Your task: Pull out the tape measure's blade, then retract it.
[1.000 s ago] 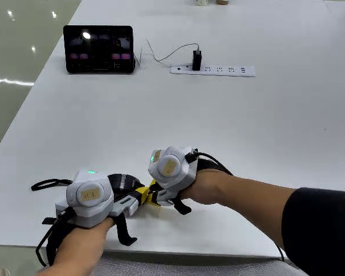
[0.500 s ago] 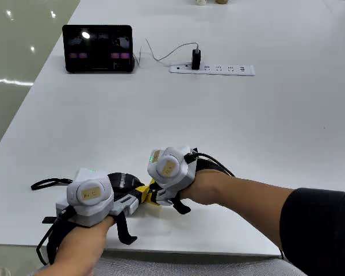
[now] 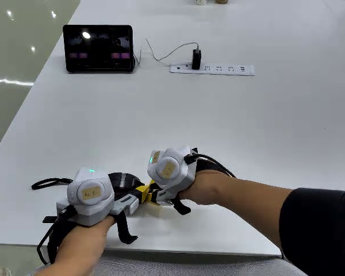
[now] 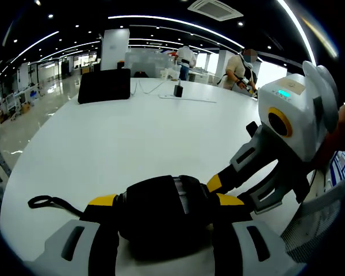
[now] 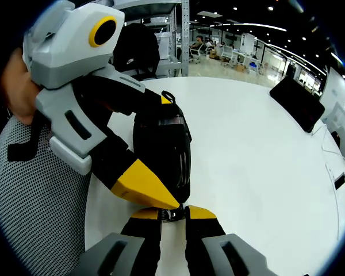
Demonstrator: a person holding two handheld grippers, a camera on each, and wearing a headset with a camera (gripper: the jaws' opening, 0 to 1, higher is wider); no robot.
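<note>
The black tape measure (image 4: 167, 215) rests on the white table (image 3: 218, 126) near its front edge, and my left gripper (image 4: 167, 201) is shut on its body, yellow fingertips (image 4: 103, 200) on either side. In the head view the tape measure (image 3: 123, 181) lies between the two hands, with the left gripper (image 3: 126, 188) round it. My right gripper (image 5: 173, 214) comes in from the side and is shut on the small metal tip of the blade (image 5: 172, 214) at the case's mouth. The case (image 5: 161, 144) shows no length of blade drawn out. The right gripper (image 3: 147, 193) sits close against the left one.
A dark tablet (image 3: 98, 48) stands at the far left of the table. A white power strip (image 3: 213, 69) with a black plug (image 3: 196, 58) and thin cable lies beyond. A black strap (image 3: 46, 184) trails left of my left hand. The front table edge runs just below both hands.
</note>
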